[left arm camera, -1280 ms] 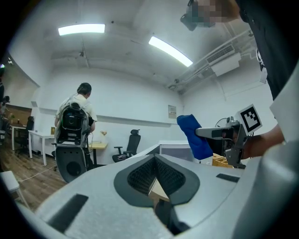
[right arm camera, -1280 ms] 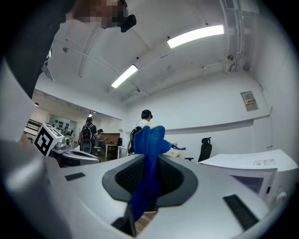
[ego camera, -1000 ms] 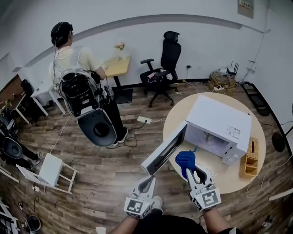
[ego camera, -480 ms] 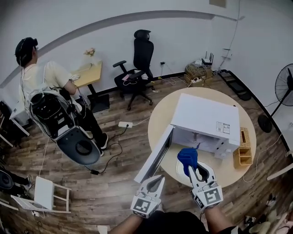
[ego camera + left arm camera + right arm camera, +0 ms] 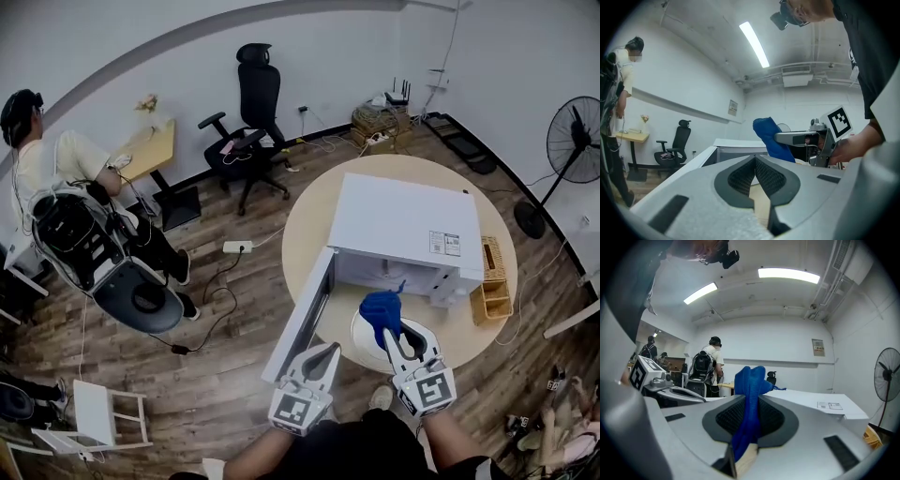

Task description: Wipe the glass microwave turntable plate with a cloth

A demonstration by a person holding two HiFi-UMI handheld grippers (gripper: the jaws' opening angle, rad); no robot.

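The glass turntable plate lies on the round wooden table in front of the white microwave, whose door hangs open to the left. My right gripper is shut on a blue cloth, which bunches above the plate; in the right gripper view the cloth is pinched between the jaws. My left gripper is shut and holds nothing, hovering left of the plate by the door's lower edge. From the left gripper view the cloth and the right gripper show ahead.
A wooden organiser stands at the table's right edge. A black office chair and a seated person are at the back left. A standing fan is at the right, a power strip on the floor.
The head view has swung left, so the table and microwave sit more centrally. The right gripper with the cloth now hangs over the plate; the left gripper stays beside the door.
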